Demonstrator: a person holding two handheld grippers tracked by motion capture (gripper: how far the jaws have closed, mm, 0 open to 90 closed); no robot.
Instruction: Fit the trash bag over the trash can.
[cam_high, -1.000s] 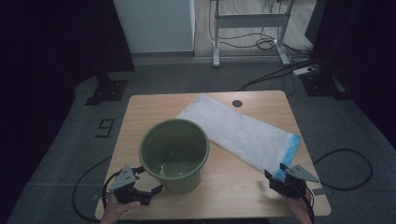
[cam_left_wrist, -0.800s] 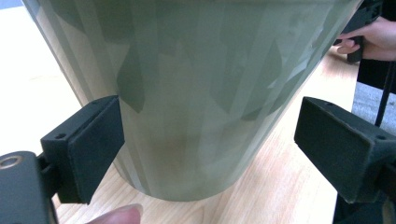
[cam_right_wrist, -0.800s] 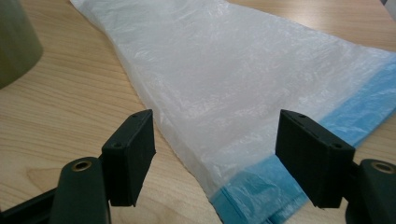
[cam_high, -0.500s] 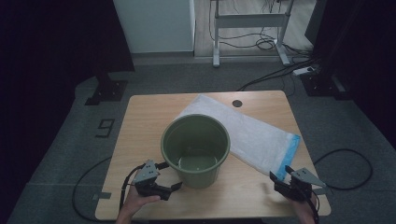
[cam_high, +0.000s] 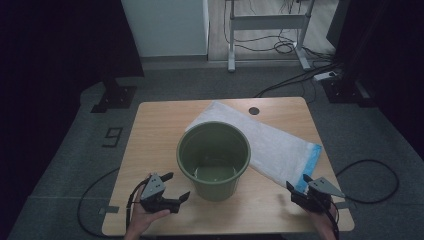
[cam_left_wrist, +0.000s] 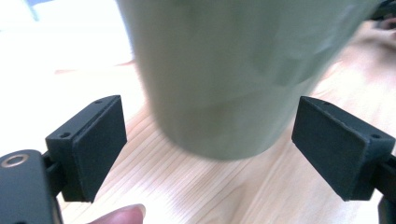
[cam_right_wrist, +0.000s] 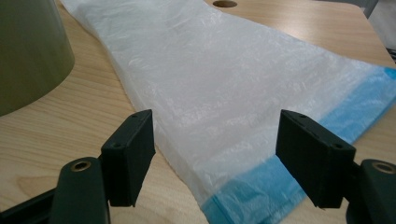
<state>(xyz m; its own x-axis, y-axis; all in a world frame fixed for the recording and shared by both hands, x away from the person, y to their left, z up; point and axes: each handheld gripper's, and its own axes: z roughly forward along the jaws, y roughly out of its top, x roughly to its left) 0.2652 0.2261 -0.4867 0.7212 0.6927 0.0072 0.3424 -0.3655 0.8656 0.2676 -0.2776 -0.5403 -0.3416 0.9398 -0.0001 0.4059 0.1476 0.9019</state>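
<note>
Round olive-green plastic bucket (cam_high: 214, 160) stands upright on the wooden table (cam_high: 150, 135). Left gripper (cam_high: 176, 187) sits just beside its base — jaws spread wide, empty. Right gripper (cam_high: 295, 186), equally wide, straddles the blue-edged translucent plastic bag (cam_high: 280, 145) beyond the bucket.

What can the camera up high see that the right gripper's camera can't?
The high view looks into the green bucket, and takes in the left gripper, the whole table and the grey floor. The right gripper view gives the plastic bag close up, with its crinkles and blue edge between the right gripper's open jaws. Both share bucket, bag and the table's round hole.
</note>
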